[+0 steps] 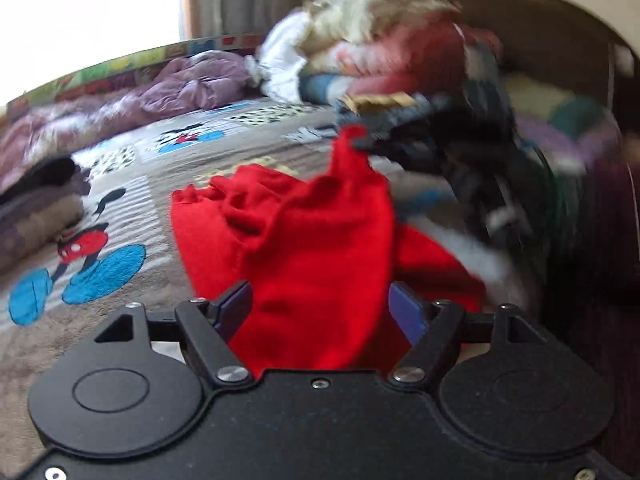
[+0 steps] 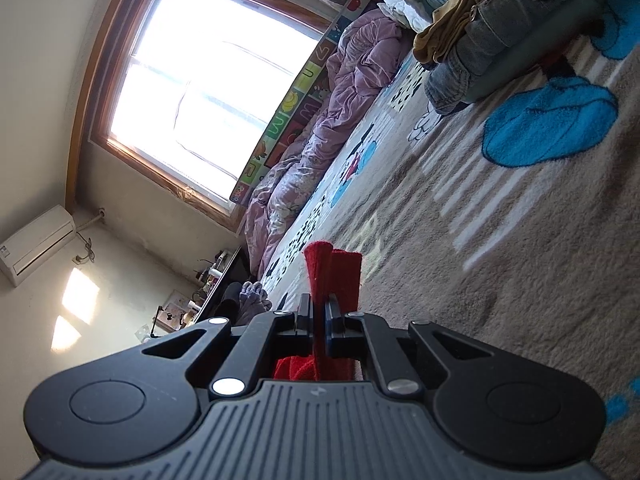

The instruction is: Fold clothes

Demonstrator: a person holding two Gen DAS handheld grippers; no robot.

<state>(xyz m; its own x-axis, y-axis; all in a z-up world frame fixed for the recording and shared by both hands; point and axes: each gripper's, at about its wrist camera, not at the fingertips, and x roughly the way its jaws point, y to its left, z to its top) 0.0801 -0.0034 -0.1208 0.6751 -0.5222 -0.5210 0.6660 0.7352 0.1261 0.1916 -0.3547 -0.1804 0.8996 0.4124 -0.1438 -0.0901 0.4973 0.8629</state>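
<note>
A red knitted garment (image 1: 304,232) hangs bunched over the cartoon-print bed cover (image 1: 132,200). In the left wrist view my left gripper (image 1: 320,304) stands open with its fingers wide apart, and the red cloth drapes between them. The right gripper (image 1: 362,142) appears blurred at the garment's top corner, pinching it and holding it up. In the right wrist view my right gripper (image 2: 322,312) is shut on a folded edge of the red garment (image 2: 336,276), which sticks out past the fingertips.
A tall pile of folded clothes (image 1: 380,60) stands at the back of the bed, with jeans (image 2: 500,28) on one side. A purple quilt (image 1: 168,88) lies along the window side. Dark folded garments (image 1: 36,200) sit at the left.
</note>
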